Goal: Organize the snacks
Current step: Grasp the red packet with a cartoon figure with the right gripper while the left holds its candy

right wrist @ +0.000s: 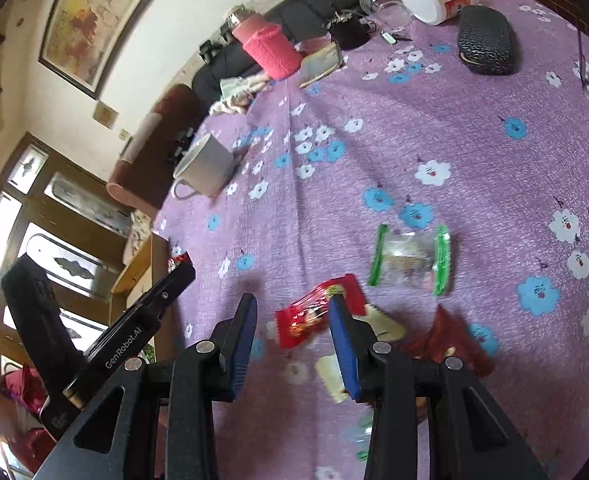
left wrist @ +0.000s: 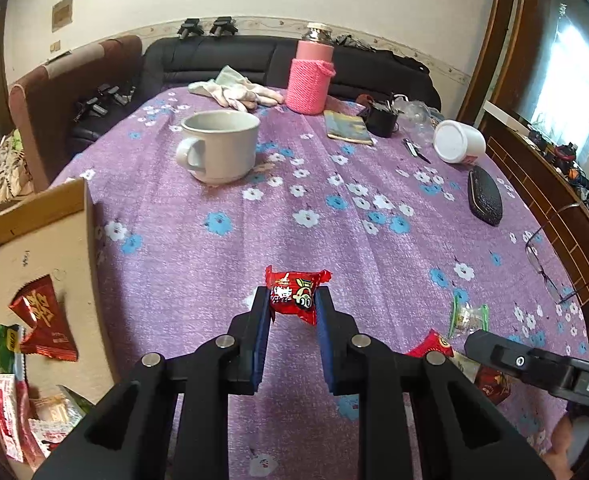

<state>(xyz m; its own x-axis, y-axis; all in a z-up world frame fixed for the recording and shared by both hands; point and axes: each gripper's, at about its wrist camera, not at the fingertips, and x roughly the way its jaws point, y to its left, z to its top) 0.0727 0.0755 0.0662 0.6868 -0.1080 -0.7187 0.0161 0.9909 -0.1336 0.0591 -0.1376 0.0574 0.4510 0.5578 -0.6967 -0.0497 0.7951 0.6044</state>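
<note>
My left gripper [left wrist: 292, 300] is shut on a small red snack packet [left wrist: 294, 284] and holds it above the purple flowered tablecloth [left wrist: 334, 220]. To its left stands an open cardboard box [left wrist: 54, 220] with several snack packets [left wrist: 46, 320] inside. My right gripper [right wrist: 292, 304] is open over the loose snacks. A red packet [right wrist: 314, 314] lies on the cloth between its fingers, close to the right one. A clear packet with green edges [right wrist: 410, 260] lies just beyond, a pale packet [right wrist: 382, 324] and a dark red packet [right wrist: 454, 336] beside it. In the right wrist view the left gripper [right wrist: 182, 268] shows at the left.
Farther back on the table stand a white mug [left wrist: 218, 148], a pink knit-covered bottle [left wrist: 309, 76], a tipped white jar [left wrist: 458, 142] and a black glasses case [left wrist: 485, 196]. Glasses [left wrist: 550, 264] lie near the right edge. Gloves [left wrist: 234, 90] lie at the back.
</note>
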